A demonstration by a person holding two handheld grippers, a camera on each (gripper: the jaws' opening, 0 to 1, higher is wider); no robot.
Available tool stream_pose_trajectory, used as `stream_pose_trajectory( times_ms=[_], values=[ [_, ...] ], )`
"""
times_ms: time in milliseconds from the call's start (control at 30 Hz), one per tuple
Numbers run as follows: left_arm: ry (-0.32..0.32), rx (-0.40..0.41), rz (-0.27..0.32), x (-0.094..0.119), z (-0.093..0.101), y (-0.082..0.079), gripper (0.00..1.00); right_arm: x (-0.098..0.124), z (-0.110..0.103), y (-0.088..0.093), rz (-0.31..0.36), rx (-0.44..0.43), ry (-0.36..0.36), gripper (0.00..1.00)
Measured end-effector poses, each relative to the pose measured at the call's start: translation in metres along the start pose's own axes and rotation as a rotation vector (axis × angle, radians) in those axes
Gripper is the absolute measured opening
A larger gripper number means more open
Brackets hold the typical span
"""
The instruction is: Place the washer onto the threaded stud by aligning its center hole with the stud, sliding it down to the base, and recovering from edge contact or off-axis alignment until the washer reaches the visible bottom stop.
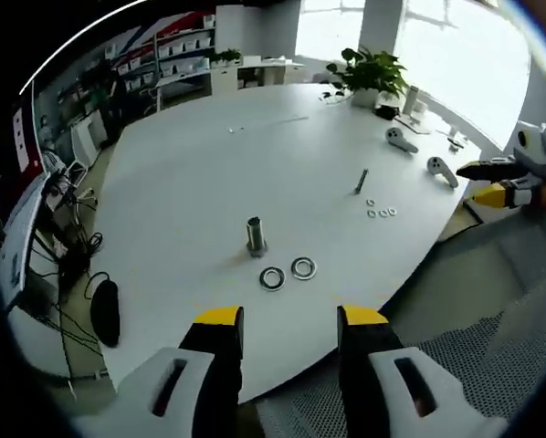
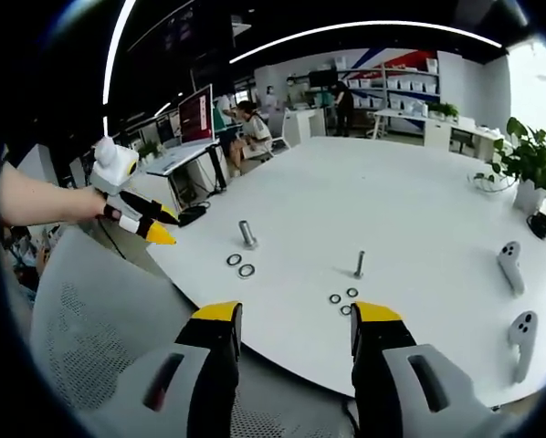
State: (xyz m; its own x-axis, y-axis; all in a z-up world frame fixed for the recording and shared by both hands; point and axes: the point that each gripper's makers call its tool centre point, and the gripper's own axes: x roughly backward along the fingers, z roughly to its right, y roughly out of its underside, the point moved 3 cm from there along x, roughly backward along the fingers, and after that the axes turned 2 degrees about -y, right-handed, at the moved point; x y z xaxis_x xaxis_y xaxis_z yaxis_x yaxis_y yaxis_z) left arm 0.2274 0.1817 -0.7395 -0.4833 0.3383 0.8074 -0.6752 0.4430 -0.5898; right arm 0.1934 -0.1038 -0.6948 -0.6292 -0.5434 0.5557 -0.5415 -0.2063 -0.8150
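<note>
A thick threaded stud [image 1: 255, 235] stands upright on the white table [image 1: 209, 173], with two large washers [image 1: 272, 277] [image 1: 303, 267] lying flat just in front of it. Farther right stands a thin stud [image 1: 361, 181], and three small washers [image 1: 381, 211] lie beside it. My left gripper [image 1: 290, 319] is open and holds nothing, hovering over the near table edge. My right gripper [image 2: 297, 315] is also open with nothing in it, short of the small washers [image 2: 344, 299] and the thin stud [image 2: 359, 265]. The thick stud [image 2: 247, 234] and large washers [image 2: 240, 265] lie to its left. Each gripper appears in the other's view [image 1: 471, 181] [image 2: 171, 228], off the table edge.
Two white hand controllers [image 1: 401, 139] [image 1: 442, 169] lie at the table's far right, also seen in the right gripper view [image 2: 509, 265]. A potted plant [image 1: 373, 73] stands at the back. A grey mesh chair [image 2: 90, 338] sits by the near edge. A black object [image 1: 104, 310] lies on the left.
</note>
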Motion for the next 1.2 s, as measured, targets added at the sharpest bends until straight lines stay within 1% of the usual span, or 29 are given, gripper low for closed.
stream_pose_trajectory(
  times_ms=[67, 100, 167, 200, 367, 433, 533, 667, 767, 833, 933, 1000, 1100, 1200],
  values=[
    [0.011, -0.024, -0.041, -0.012, 0.000, 0.001, 0.40, -0.001, 0.000, 0.001, -0.008, 0.005, -0.002, 0.50],
    [0.011, -0.030, -0.047, -0.015, 0.000, 0.001, 0.40, -0.001, -0.001, 0.002, -0.011, 0.006, -0.007, 0.50],
    [0.017, -0.034, -0.073, -0.028, 0.000, 0.003, 0.39, -0.001, -0.002, 0.002, -0.013, 0.010, -0.009, 0.50],
    [0.028, -0.034, -0.104, -0.034, 0.000, 0.007, 0.39, -0.001, -0.001, 0.001, -0.008, 0.011, -0.009, 0.50],
    [0.020, -0.059, -0.172, -0.055, -0.005, 0.014, 0.38, -0.001, 0.000, 0.001, -0.008, 0.011, -0.002, 0.50],
    [0.018, -0.053, -0.189, -0.061, -0.007, 0.014, 0.37, -0.001, 0.000, 0.001, -0.009, 0.006, -0.003, 0.50],
    [0.019, -0.036, -0.196, -0.067, -0.008, 0.011, 0.38, -0.001, 0.000, 0.000, -0.002, 0.007, -0.001, 0.50],
    [0.014, -0.063, -0.219, -0.077, -0.012, 0.008, 0.37, -0.001, 0.001, -0.001, 0.005, 0.000, 0.002, 0.49],
    [0.017, -0.060, -0.245, -0.083, -0.014, 0.010, 0.37, -0.001, 0.001, 0.000, 0.004, -0.004, 0.002, 0.49],
    [0.013, -0.061, -0.246, -0.085, -0.016, 0.008, 0.37, -0.001, 0.002, -0.001, 0.008, -0.003, 0.003, 0.49],
    [0.021, -0.040, -0.250, -0.092, -0.016, 0.005, 0.37, -0.001, 0.002, -0.001, 0.008, -0.005, 0.003, 0.49],
    [0.020, -0.051, -0.250, -0.095, -0.015, 0.004, 0.36, -0.001, 0.002, -0.001, 0.008, -0.005, 0.003, 0.49],
    [0.027, -0.092, -0.285, -0.103, -0.014, 0.008, 0.36, -0.001, 0.002, -0.001, 0.007, -0.004, 0.003, 0.49],
    [0.029, -0.113, -0.302, -0.110, -0.015, 0.009, 0.35, -0.001, 0.002, -0.001, 0.009, -0.007, 0.005, 0.49]
  ],
)
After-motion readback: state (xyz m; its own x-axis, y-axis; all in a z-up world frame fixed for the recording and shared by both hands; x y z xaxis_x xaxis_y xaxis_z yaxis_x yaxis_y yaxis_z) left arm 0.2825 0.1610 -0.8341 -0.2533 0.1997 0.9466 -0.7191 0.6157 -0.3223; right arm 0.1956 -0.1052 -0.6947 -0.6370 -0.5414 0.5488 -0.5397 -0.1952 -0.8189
